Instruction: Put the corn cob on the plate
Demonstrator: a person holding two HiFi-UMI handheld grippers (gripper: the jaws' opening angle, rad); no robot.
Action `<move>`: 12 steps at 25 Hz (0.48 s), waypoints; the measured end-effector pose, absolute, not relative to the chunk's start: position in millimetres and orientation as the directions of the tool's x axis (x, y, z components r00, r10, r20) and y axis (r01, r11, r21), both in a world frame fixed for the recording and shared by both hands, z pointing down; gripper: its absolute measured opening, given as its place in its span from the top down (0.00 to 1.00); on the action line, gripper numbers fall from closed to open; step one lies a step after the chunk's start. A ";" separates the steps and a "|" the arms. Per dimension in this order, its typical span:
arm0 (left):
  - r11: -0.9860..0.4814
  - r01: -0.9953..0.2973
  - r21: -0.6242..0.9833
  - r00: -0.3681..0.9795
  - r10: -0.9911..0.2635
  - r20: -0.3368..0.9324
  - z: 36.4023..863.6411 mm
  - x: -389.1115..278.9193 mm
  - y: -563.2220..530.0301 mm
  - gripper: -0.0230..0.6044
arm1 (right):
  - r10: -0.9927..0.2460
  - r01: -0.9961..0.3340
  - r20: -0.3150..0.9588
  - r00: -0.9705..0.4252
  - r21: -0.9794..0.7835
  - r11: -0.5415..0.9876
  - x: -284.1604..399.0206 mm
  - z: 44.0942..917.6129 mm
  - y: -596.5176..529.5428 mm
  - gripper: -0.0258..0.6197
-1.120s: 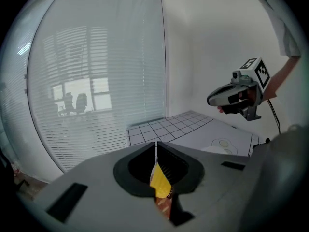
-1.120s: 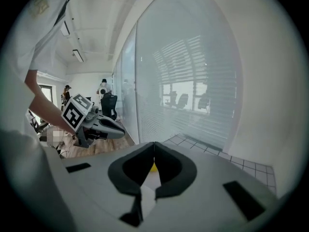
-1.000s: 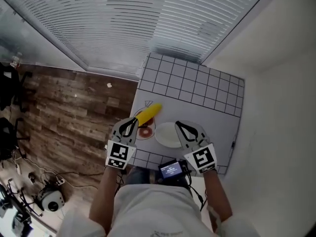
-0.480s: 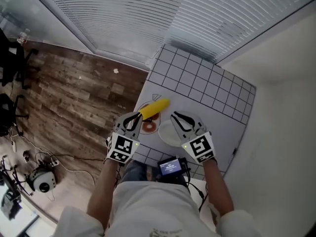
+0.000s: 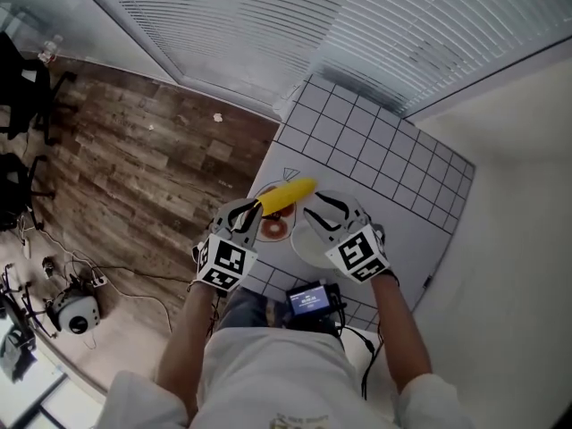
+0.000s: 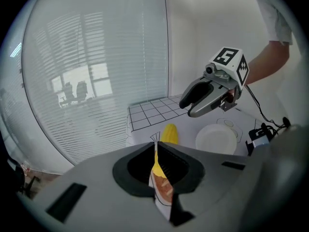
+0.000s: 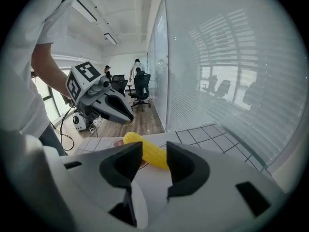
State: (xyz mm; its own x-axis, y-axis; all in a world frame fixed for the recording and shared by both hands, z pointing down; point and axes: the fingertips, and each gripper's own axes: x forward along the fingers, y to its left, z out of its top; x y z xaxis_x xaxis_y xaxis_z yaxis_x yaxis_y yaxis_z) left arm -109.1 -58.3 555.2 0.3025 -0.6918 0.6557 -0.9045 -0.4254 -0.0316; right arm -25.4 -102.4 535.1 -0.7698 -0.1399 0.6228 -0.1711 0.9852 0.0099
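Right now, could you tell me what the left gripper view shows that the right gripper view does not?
Only the left gripper view: the left gripper with its own jaws shut, and the right gripper from outside.

Only the right gripper view: the left gripper from outside, the wood floor, office chairs, and the right gripper's own jaws, which have just been opening, with nothing between them.

Both: the corn cob on the gridded table, and the window blinds.

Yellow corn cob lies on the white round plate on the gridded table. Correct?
No. The yellow corn cob lies on the gridded table beside the white round plate, not on it. The left gripper view shows the gap between them.
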 end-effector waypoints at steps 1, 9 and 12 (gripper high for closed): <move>-0.431 -0.902 -0.030 0.306 -0.685 0.661 557.2 -108.8 -58.7 0.94 | -0.130 -0.157 0.631 -0.765 0.013 0.987 -27.1 538.3 -103.6 0.71; -0.469 -0.883 0.009 0.341 -0.630 0.697 573.8 -105.4 -60.3 0.79 | -0.038 -0.027 0.689 -0.724 0.027 0.999 -40.2 568.1 -104.1 0.65; -0.522 -0.853 -0.018 0.350 -0.597 0.722 581.7 -100.6 -60.2 0.74 | -0.005 0.022 0.710 -0.704 0.028 0.999 -43.1 579.6 -104.4 0.62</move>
State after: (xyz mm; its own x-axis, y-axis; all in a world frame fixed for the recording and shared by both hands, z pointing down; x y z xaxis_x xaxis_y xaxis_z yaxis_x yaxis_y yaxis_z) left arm -100.6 -60.2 581.7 0.3500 -0.5969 0.7220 -0.8528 -0.5219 -0.0179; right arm -43.1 -104.4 579.6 -0.7040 -0.0049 0.7102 0.0215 0.9994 0.0282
